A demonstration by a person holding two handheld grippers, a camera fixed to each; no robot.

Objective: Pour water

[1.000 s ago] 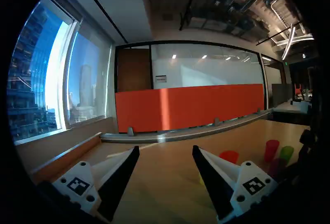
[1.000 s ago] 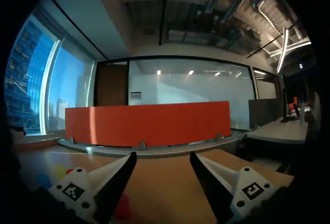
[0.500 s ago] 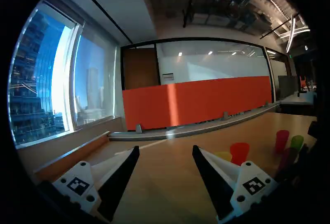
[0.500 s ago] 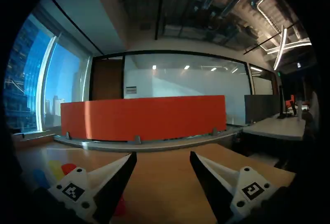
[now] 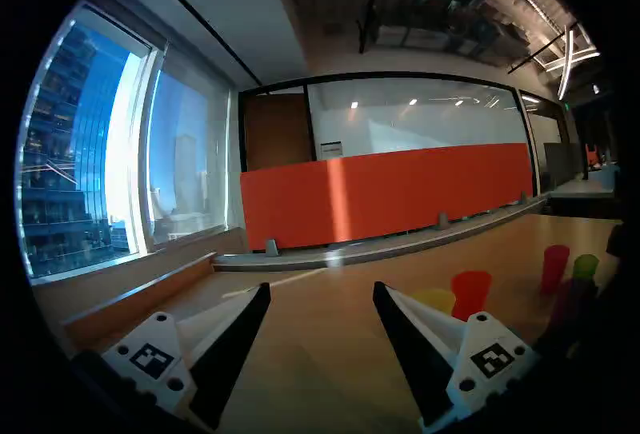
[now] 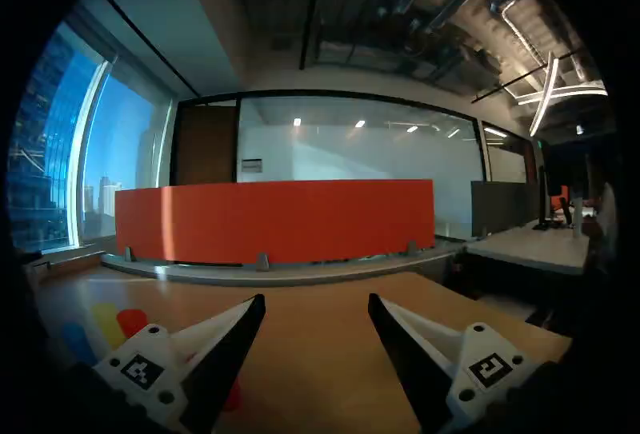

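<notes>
My left gripper (image 5: 320,294) is open over the wooden table (image 5: 320,370), nothing between its fingers. To its right stand coloured plastic cups: a yellow cup (image 5: 436,300), an orange-red cup (image 5: 470,292), a pink-red cup (image 5: 554,268) and a green cup (image 5: 585,266). In the right gripper view, my right gripper (image 6: 316,306) is also open and empty above the table (image 6: 320,370). Cups appear at its left edge: a blue cup (image 6: 76,340), a yellow cup (image 6: 106,320) and a red cup (image 6: 132,322), with a red patch (image 6: 233,394) partly hidden behind the left finger.
An orange partition (image 5: 384,194) on a grey rail runs along the table's far edge. Large windows (image 5: 72,170) lie to the left, with a wooden ledge (image 5: 136,298) below. More desks (image 6: 528,246) stand at the right.
Both views have tilted down slightly and shifted, so the cups have slid a little rightward in the left gripper view and upward in the right gripper view. Both grippers have stayed open.
</notes>
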